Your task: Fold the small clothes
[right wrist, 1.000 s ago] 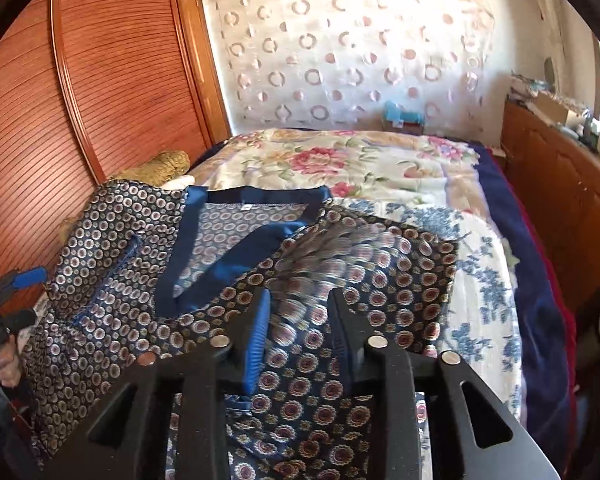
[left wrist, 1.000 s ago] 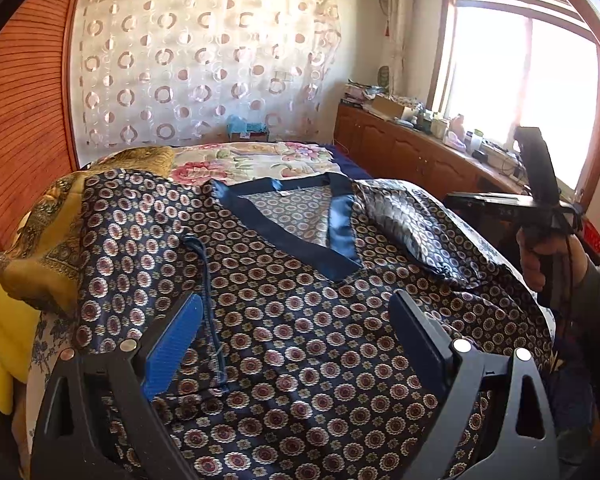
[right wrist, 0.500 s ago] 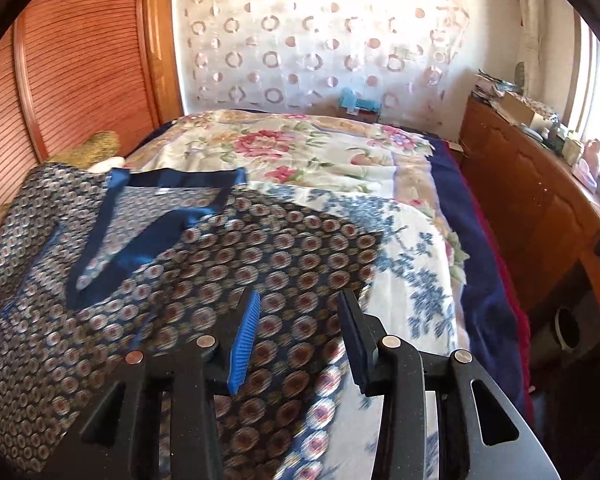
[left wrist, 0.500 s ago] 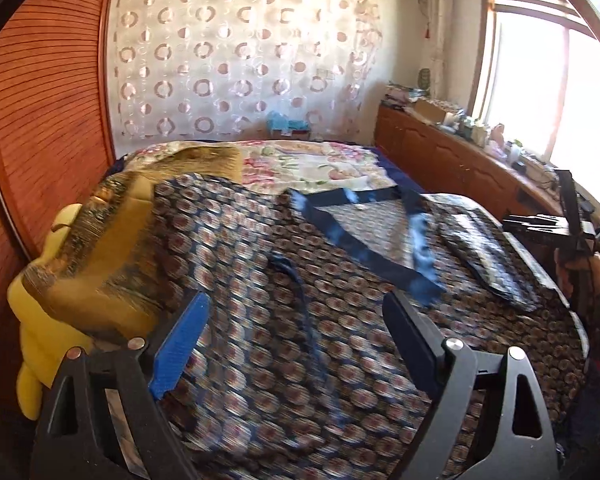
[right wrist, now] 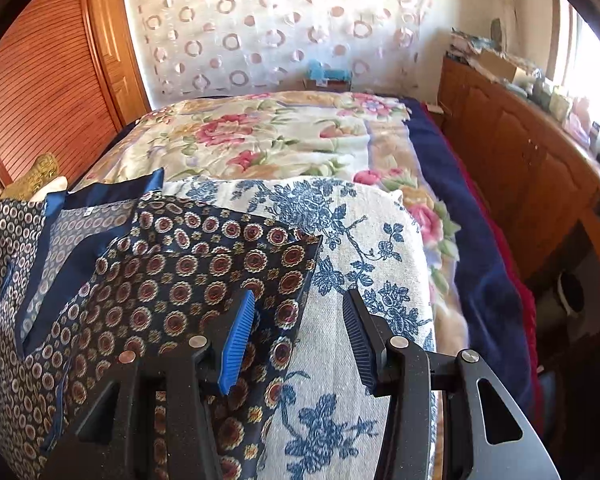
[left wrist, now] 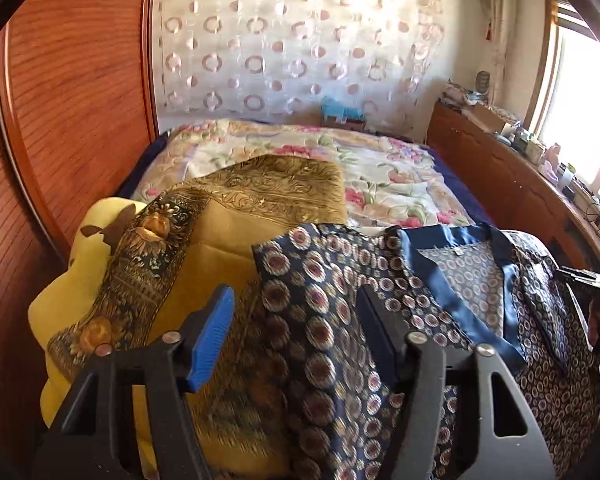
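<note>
A navy patterned top (left wrist: pixel 452 332) with a plain blue V-neck band (left wrist: pixel 456 308) lies spread on a padded surface. In the left wrist view my left gripper (left wrist: pixel 296 320) is open and empty over the top's left sleeve edge (left wrist: pixel 300 280). In the right wrist view the top (right wrist: pixel 152 280) lies at the left, its right sleeve folded inward. My right gripper (right wrist: pixel 300 320) is open and empty, its left finger (right wrist: pixel 236 344) over the sleeve's corner (right wrist: pixel 300 264).
A gold patterned cloth (left wrist: pixel 204 248) over a yellow cushion (left wrist: pixel 76 280) lies left of the top. A blue-flowered white cover (right wrist: pixel 360 264) lies under the top. A floral bedspread (right wrist: pixel 268 136), wooden wardrobe (left wrist: pixel 60 100) and wooden cabinet (right wrist: pixel 520 168) surround it.
My right gripper has opened and let go of the sleeve, and swung right. My left gripper has swung left from the top's middle to its left sleeve edge.
</note>
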`<state>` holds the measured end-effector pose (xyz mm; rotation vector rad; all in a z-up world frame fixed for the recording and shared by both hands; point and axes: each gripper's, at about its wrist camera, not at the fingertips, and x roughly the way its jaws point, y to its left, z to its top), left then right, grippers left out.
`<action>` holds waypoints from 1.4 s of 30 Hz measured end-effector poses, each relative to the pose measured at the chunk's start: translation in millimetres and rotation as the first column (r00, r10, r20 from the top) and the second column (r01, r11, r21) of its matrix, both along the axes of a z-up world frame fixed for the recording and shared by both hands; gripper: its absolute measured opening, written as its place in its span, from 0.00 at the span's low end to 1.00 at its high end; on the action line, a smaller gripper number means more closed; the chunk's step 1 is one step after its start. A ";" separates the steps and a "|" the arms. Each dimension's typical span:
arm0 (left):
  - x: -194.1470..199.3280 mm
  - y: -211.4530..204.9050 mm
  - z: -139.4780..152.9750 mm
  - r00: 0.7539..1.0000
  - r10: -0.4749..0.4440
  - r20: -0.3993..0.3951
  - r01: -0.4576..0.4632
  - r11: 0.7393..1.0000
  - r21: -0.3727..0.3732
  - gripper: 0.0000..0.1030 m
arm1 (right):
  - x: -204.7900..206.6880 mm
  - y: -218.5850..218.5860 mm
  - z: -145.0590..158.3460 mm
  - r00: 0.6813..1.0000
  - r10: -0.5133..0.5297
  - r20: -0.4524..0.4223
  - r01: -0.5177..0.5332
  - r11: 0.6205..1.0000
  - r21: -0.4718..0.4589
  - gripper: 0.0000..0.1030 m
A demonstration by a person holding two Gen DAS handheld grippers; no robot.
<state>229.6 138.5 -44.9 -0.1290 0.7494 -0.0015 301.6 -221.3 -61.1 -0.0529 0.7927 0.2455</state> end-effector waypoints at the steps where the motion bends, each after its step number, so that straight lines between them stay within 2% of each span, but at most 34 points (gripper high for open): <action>1: 5.4 1.8 -1.9 1.000 -0.001 -0.017 0.001 1.000 -0.002 0.59 | 2.6 0.2 -1.9 1.000 -0.003 -0.006 0.003 1.000 0.006 0.46; 4: 14.3 8.1 -8.0 0.998 -0.004 -0.063 0.001 0.999 -0.039 0.52 | 6.8 -0.2 -4.0 0.999 0.003 -0.034 -0.002 1.000 0.028 0.47; 6: 19.0 9.4 -13.6 0.996 -0.013 -0.089 0.008 0.998 -0.061 0.42 | 11.8 -1.5 -6.1 0.999 0.010 -0.036 -0.008 0.999 0.041 0.47; 10: 21.7 6.5 -16.0 0.994 -0.030 -0.101 0.025 0.998 -0.051 0.35 | 18.0 -2.3 -5.0 0.998 0.015 -0.054 -0.011 0.998 0.061 0.47; 13: 20.8 1.8 -13.5 0.994 -0.045 -0.098 0.042 0.999 -0.035 0.22 | 22.2 2.2 -4.3 0.998 0.024 -0.057 -0.022 0.999 0.036 0.46; 14: 20.6 1.5 -11.5 0.995 -0.048 -0.092 0.046 0.999 -0.026 0.12 | 23.7 4.8 -4.5 0.998 0.025 -0.057 -0.023 0.999 0.023 0.35; 15: 19.2 -0.8 -9.1 0.995 -0.050 -0.083 0.050 0.999 -0.009 0.07 | 22.5 7.4 -3.9 0.998 0.025 -0.059 -0.025 1.000 0.012 0.17; 16: 18.2 -2.0 -6.6 0.996 -0.053 -0.075 0.053 0.999 0.003 0.06 | 22.4 10.4 -3.6 0.998 0.030 -0.057 -0.031 1.000 -0.003 0.09; 18: 12.8 -9.1 1.8 0.996 -0.073 -0.047 0.074 0.997 0.026 0.04 | 16.3 14.5 0.9 0.998 0.044 -0.034 -0.045 0.999 -0.024 0.03; 24: -10.2 -31.7 34.2 0.989 -0.142 0.034 0.140 0.989 0.044 0.03 | -20.7 20.1 33.0 0.992 0.091 0.084 -0.091 0.996 -0.006 0.01; 28: -49.6 -47.7 63.2 0.971 -0.202 0.126 0.199 0.979 0.029 0.03 | -67.3 16.7 61.5 0.976 0.128 0.174 -0.137 0.990 0.038 0.01; 32: -95.1 -57.2 77.5 0.951 -0.241 0.194 0.244 0.970 0.008 0.03 | -126.4 8.4 79.6 0.956 0.179 0.234 -0.196 0.979 0.050 0.01; 37: -161.0 -48.6 73.7 0.941 -0.234 0.246 0.246 0.969 -0.022 0.03 | -195.5 -16.2 70.7 0.942 0.225 0.250 -0.248 0.967 0.064 0.01; 42: -205.5 -30.1 49.9 0.953 -0.199 0.230 0.220 0.973 -0.072 0.03 | -246.8 -60.2 44.4 0.961 0.194 0.196 -0.216 0.971 0.101 0.01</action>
